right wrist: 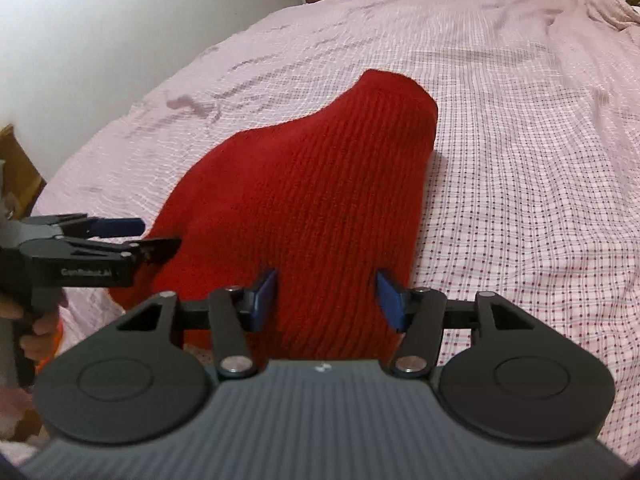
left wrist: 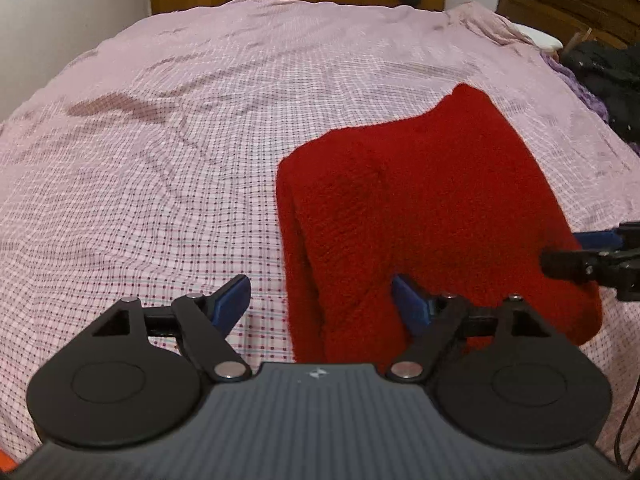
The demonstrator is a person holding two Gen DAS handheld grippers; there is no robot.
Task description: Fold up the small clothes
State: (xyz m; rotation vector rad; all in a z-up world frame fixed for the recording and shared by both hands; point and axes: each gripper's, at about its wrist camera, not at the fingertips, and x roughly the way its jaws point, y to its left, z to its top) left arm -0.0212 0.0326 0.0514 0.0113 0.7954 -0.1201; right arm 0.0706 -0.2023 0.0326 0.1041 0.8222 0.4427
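Left wrist view alone shows you a dark wooden headboard [left wrist: 568, 4]. Your left gripper [left wrist: 320, 300] stands wide, straddling the edge of the red ribbed-knit sweater [left wrist: 432, 208] on the pink checked bedsheet [left wrist: 160, 160]. Your right gripper [right wrist: 326, 296] stands half-spread over the knit, gripping nothing.

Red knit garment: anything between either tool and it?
Nothing visible. The red knit garment lies bare on the checked bedsheet; the right tool and left tool sit open at its near edge.
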